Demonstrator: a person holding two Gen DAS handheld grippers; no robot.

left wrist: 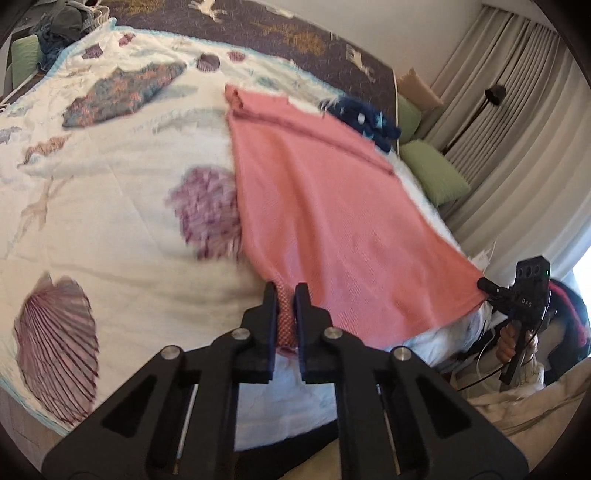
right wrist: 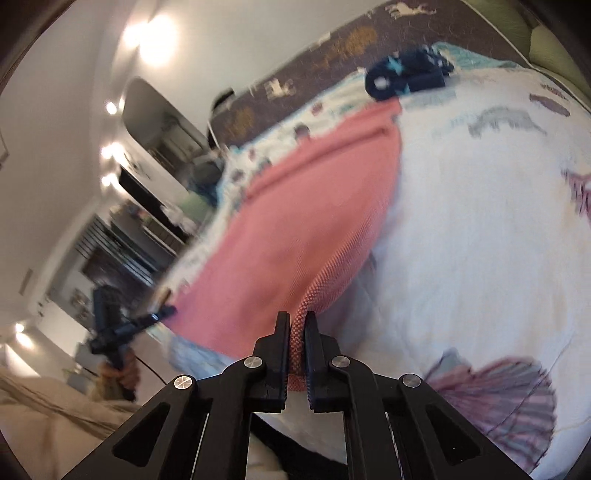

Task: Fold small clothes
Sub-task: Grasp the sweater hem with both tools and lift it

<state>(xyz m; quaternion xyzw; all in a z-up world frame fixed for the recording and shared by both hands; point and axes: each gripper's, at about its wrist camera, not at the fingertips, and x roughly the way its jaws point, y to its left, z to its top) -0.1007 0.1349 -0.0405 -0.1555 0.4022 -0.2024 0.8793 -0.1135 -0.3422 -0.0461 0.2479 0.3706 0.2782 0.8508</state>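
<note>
A pink knit garment (left wrist: 332, 221) lies spread on the bed, its near edge lifted and stretched between both grippers. My left gripper (left wrist: 286, 291) is shut on its near left corner. My right gripper (right wrist: 297, 319) is shut on its near right corner; it also shows in the left wrist view (left wrist: 487, 286) at the cloth's corner. The left gripper shows in the right wrist view (right wrist: 166, 312) at the other corner. The garment also shows in the right wrist view (right wrist: 295, 221). A dark blue patterned garment (left wrist: 365, 118) lies bunched beyond the pink one, also in the right wrist view (right wrist: 406, 75).
The bed has a white cover with shell prints (left wrist: 110, 184). A folded blue and orange patterned cloth (left wrist: 125, 92) lies at the far left. Green pillows (left wrist: 432, 173) and curtains (left wrist: 517, 129) are to the right. A pile of clothes (left wrist: 62, 26) sits at the far left corner.
</note>
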